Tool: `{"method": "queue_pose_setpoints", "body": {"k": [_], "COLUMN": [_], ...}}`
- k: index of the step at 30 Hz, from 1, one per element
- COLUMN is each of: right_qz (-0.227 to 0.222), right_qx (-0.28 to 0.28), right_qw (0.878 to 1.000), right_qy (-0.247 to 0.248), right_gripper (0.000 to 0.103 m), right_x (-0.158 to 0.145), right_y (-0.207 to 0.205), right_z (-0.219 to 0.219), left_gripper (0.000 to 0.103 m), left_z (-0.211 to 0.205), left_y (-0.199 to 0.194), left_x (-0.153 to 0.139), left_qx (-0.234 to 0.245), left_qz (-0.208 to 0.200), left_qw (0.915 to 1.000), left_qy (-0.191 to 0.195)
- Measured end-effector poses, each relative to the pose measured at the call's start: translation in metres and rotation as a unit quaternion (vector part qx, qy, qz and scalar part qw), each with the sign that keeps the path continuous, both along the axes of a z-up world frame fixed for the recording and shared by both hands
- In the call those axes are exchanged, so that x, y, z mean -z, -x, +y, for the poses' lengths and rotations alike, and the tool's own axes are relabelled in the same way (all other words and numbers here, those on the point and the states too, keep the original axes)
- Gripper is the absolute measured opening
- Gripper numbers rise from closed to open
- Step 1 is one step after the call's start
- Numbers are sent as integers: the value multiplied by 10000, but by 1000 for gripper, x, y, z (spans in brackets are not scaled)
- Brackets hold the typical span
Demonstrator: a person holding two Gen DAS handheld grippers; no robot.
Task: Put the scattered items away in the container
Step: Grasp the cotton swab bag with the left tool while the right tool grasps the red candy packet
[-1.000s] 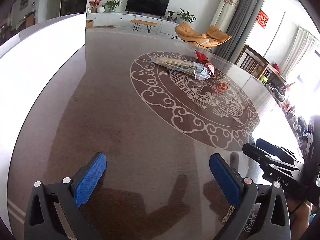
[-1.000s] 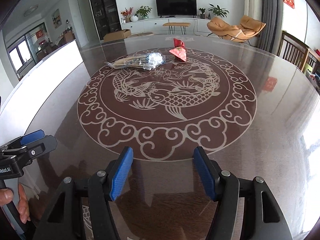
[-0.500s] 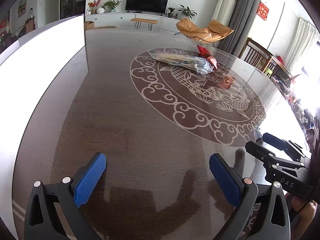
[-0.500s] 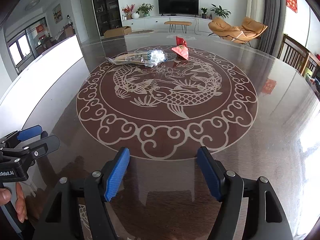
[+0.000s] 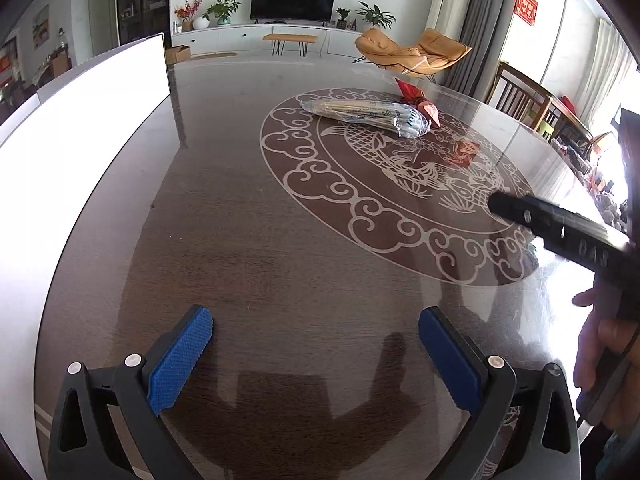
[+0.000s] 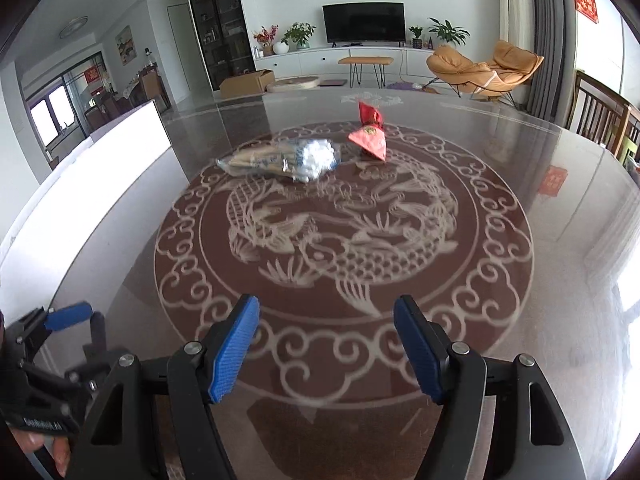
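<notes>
A clear plastic bag of wooden sticks and cotton swabs (image 6: 280, 160) lies on the far part of the round table's fish motif. A red pouch (image 6: 370, 134) sits just right of it. The left wrist view shows both as well: the bag (image 5: 366, 116) and, behind its right end, the pouch (image 5: 416, 100). My right gripper (image 6: 326, 344) is open and holds nothing, hovering over the motif's near rim, well short of both items. My left gripper (image 5: 316, 344) is also open and empty, over bare table at the near left. No container is in view.
The dark glossy table (image 6: 560, 240) is wide and round. A white flat panel (image 5: 80, 120) runs along its left edge. Wooden chairs (image 6: 600, 120) stand at the right. A hand (image 5: 600, 344) holds the right tool at the left view's right edge.
My right gripper has moved forward over the table towards the bag and pouch, and its jaws have widened a little. The left gripper has stayed in place, tipped slightly.
</notes>
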State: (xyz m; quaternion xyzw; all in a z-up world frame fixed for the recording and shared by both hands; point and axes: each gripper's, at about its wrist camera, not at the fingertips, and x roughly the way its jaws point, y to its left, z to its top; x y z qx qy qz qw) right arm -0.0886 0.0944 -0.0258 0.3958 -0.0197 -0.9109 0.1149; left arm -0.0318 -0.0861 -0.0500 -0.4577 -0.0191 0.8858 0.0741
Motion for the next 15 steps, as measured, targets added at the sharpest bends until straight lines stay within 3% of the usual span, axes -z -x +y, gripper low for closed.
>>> {"method": "queue_pose_setpoints", "body": {"k": [3,6,9,11,15], "right_qz": [315,677,938,756,-181], "right_qx": [-766,-1671,-1636,-1459,-1513], "right_qw": [9953,9738,9718,9784,9850], "right_qy": [-494,-1389,-1415,-1256,-811], "right_gripper": [71,71,71,71,71], "right_x": [-13,-17,-24,-20,4], "right_y": [55,89,119,144,185], "right_z": [-46,-109,-127,-120,-100], "left_gripper": [103,103,103,103,103], "left_z": [-2,-21,-50,-61,-56], "left_y": [4,3,1,0,0], "left_x": [0,-4,-12,-23,-40], "left_qx": [-110,-354,-695,-929,-668], "left_qz": [19,68,222,482,860], "left_qw": [9999,9972,9862,9790,9855], "left_qy": [-118,-648,-1485,-1752,-1305]}}
